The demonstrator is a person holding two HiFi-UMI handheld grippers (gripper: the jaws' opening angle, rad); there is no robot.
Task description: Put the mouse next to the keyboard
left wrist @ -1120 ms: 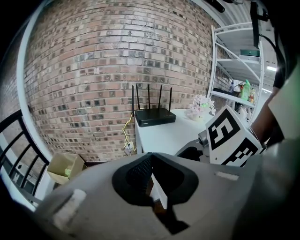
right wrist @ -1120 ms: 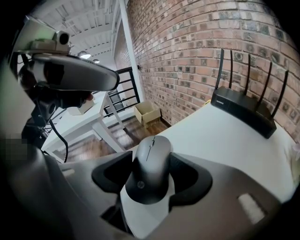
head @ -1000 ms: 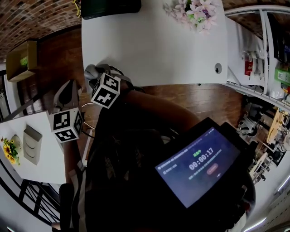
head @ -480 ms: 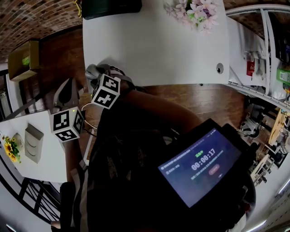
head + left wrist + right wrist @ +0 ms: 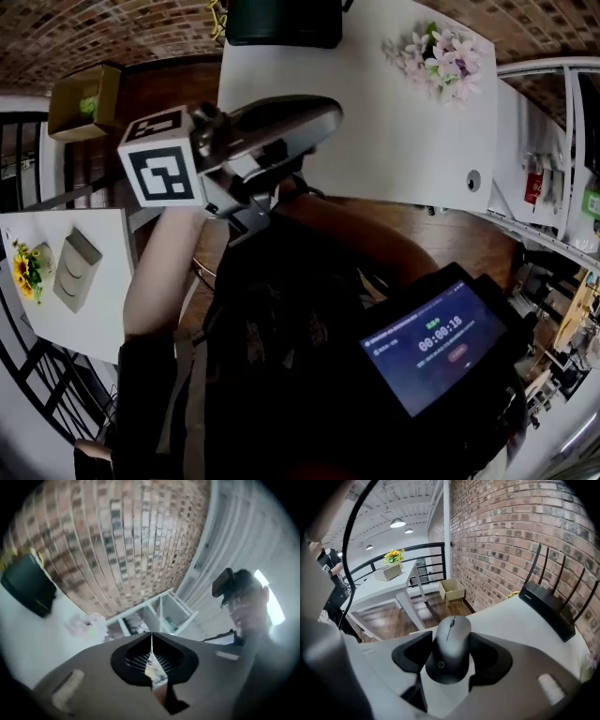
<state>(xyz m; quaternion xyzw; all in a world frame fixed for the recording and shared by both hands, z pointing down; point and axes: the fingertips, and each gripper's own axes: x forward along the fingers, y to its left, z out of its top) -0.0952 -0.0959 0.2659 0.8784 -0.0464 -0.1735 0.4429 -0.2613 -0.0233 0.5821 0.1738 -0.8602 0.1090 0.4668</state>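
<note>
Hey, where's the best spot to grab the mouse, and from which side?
Pinch the mouse across its long sides at the wide rear half, coming from its tail end: its low, domed top offers no hold. The right tongs sit there.

Left gripper (image 5: pixel 323 117): held up close to the camera, upper left of centre; marker cube (image 5: pixel 164 171) at its left end, grey jaws pointing right over the table edge.
White table (image 5: pixel 375 131): top centre; black box (image 5: pixel 281 21) at its far edge, pale flowers (image 5: pixel 439 58) upper right.
Side table (image 5: pixel 89 319): left edge, bearing sunflowers (image 5: pixel 21 272).
Screen (image 5: pixel 433 345): lower right, lit, showing a timer.
</note>
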